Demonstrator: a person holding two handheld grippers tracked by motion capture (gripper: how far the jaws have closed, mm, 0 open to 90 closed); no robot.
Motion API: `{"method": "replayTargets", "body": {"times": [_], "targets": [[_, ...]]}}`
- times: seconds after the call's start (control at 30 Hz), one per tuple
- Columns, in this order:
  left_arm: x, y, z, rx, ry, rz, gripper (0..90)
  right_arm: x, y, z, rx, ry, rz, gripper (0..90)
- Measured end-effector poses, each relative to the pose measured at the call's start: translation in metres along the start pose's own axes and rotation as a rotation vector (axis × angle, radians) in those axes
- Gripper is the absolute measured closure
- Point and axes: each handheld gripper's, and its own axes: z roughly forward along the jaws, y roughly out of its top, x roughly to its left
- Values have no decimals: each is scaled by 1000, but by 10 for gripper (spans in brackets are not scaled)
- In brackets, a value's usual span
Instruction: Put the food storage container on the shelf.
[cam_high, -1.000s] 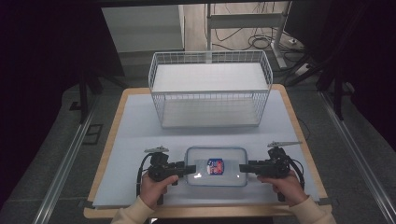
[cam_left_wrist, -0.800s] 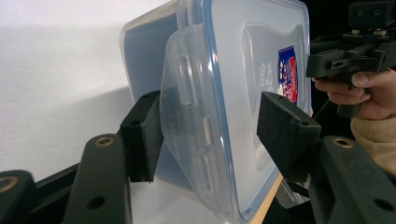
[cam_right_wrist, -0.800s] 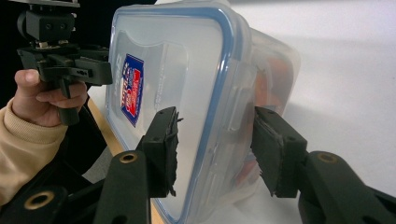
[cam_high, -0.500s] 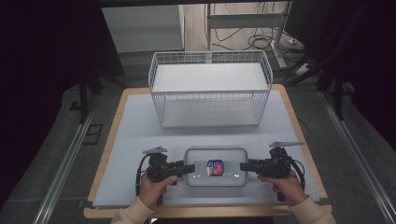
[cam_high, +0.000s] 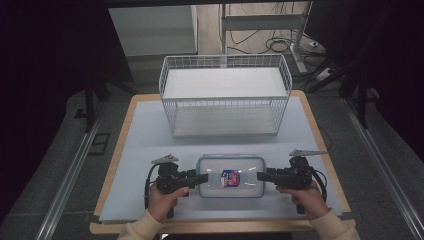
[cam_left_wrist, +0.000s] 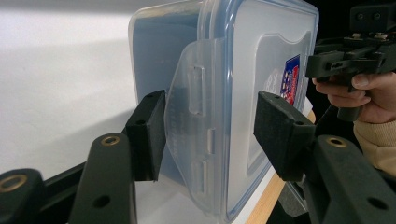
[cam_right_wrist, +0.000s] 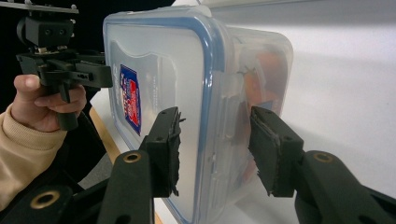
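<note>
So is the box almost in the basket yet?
Not yet. The plastic box sits on the table with its lid on, and the wire basket stands apart behind it. The left gripper and right gripper are at its two ends, jaws around the side clips. If the basket is the goal, lifting it over is left.

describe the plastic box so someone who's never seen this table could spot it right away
Start at the white wire basket at the far side of the table. Come toward the near edge: the box lies flat between the two hand-held tools. It is clear plastic with a blue-rimmed lid and a small red and blue sticker.
</note>
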Motion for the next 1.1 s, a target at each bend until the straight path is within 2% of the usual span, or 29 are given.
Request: {"method": "replayTargets", "body": {"times": [0.27,0.3,0.53,0.83,1.1], "targets": [[0,11,-7,-22,8,14,455,3,10,2,-11,1,-16,545],[0,14,-9,-27,11,26,455,5,14,2,-16,3,-26,545],[-5,26,-13,-57,12,42,455,9,28,-1,-41,4,-49,545],[-12,50,-22,-95,7,72,457,19,53,-11,-78,1,-89,544],[-16,64,-28,-112,15,93,457,24,69,-13,-90,3,-111,545]]}}
